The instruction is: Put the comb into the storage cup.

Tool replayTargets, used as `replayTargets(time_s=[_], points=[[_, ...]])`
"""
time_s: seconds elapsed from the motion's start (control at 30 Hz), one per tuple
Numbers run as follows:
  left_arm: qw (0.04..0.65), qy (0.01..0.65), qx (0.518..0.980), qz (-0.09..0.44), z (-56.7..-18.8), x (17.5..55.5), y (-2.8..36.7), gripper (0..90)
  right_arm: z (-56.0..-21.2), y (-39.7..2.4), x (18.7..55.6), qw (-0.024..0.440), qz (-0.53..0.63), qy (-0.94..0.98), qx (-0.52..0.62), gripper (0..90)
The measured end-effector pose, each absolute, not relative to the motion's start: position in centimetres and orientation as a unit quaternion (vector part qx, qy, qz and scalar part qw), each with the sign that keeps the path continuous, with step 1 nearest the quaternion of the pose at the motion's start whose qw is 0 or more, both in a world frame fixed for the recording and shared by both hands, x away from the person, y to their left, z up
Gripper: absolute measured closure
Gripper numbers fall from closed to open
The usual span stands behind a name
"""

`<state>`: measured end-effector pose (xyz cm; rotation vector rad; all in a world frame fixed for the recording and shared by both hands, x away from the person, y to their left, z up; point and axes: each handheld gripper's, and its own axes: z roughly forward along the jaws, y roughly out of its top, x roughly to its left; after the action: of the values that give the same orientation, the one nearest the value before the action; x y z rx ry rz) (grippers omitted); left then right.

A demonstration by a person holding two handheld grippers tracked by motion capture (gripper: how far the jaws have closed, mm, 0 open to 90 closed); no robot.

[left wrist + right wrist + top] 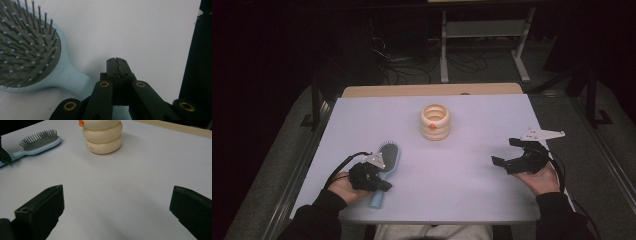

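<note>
Left claw (384, 186) shut tight, nothing between jaws, sits over hairbrush (385, 165) handle; handle partly hidden under it. In left gripper view brush head (27, 50) cut off at left edge. Right claw (507, 152) wide, holding nothing, well apart from brush. Cream ringed holder (435, 121) beyond brush toward worktop (472, 190) far edge, top cut off in right gripper view. Bare worktop between brush and right claw.

The table (472, 200) is free between the light blue hairbrush (384, 165) at left and the cream ribbed holder (435, 121) at back.
</note>
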<state>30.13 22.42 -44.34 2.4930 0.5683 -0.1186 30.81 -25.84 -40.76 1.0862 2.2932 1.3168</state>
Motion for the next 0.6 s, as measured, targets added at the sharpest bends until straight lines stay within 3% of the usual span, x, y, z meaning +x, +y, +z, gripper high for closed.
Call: replayTargets(time_s=[0.6], points=[[0.284,0.229,0.93,-0.042,-44.3,30.4,24.1,90.0,-40.8,-25.7,30.8,0.142,0.455,0.794,0.376,0.0]])
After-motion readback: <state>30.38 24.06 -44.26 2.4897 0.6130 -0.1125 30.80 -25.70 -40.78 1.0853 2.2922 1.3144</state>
